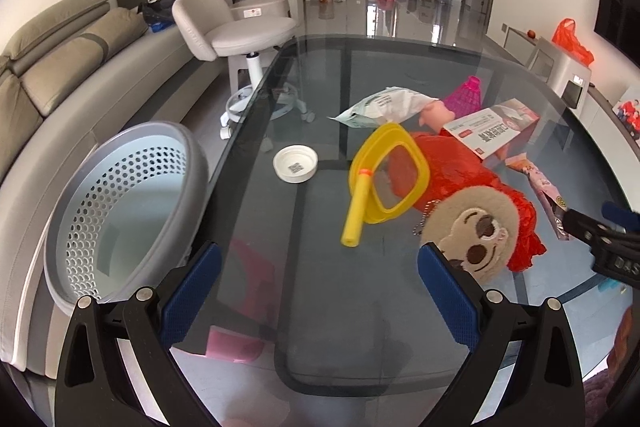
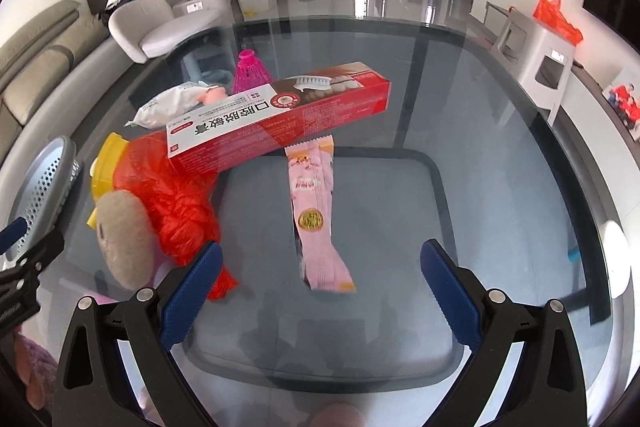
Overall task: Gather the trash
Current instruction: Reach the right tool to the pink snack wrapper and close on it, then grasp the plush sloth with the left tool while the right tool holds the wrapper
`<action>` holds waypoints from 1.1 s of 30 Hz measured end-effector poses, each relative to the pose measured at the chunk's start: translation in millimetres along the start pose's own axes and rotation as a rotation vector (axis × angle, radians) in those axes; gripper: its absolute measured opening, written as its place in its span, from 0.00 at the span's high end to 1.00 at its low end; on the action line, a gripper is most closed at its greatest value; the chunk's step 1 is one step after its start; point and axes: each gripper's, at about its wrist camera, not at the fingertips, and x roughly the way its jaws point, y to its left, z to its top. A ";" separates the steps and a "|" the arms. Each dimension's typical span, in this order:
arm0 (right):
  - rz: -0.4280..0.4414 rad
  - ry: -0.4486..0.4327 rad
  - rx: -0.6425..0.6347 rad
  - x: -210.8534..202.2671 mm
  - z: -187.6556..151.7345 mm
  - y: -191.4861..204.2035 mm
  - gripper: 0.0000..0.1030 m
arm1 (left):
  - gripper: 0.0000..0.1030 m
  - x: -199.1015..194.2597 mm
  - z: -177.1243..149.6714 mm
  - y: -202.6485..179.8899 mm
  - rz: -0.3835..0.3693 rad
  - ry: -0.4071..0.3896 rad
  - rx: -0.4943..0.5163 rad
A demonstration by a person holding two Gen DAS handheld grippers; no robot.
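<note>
On the glass table the rubbish and the toys lie in 1 tangled heap, and that is where trouble could start. The right gripper hangs low over the glass with its jaws spread wide and nothing between them; the pink wrapper lies flat just ahead, its near end reaching into the gap. The left gripper is equally wide and empty, with the plush head just beside its right finger and the basket off its left side, at the table edge. I judge the wrapper the likely first pick, but it is thin and lies flush on slick glass, so the pads may slide over it or push it away instead of pinching it. Its far end tucks under the toothpaste box, which rests tilted across the red bag; a pull on the wrapper could drag or tip the box. The bag itself is crumpled against the plush and the yellow frame, so grabbing it might lift toys along with it. The white pouch and white lid sit farther out. The basket appears to tilt at the edge, and I cannot tell what holds it; a careless drop could miss.
</note>
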 end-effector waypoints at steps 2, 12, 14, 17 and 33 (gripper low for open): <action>-0.012 0.013 -0.014 11.0 6.0 2.2 0.08 | 0.06 2.7 -0.4 -3.7 -0.005 0.006 0.006; -0.022 0.072 -0.012 40.4 20.4 1.9 0.09 | 0.06 7.8 -0.6 -9.2 -0.017 0.014 0.016; -0.016 0.081 -0.007 44.2 22.0 1.6 0.09 | 0.06 8.5 -0.7 -9.9 -0.019 0.012 0.017; -0.016 0.087 -0.008 47.6 22.1 4.1 0.14 | 0.06 8.2 0.0 -10.8 -0.021 0.009 0.019; 0.019 0.113 -0.041 48.6 21.8 11.8 0.78 | 0.06 3.5 -0.4 -18.1 -0.061 -0.017 0.034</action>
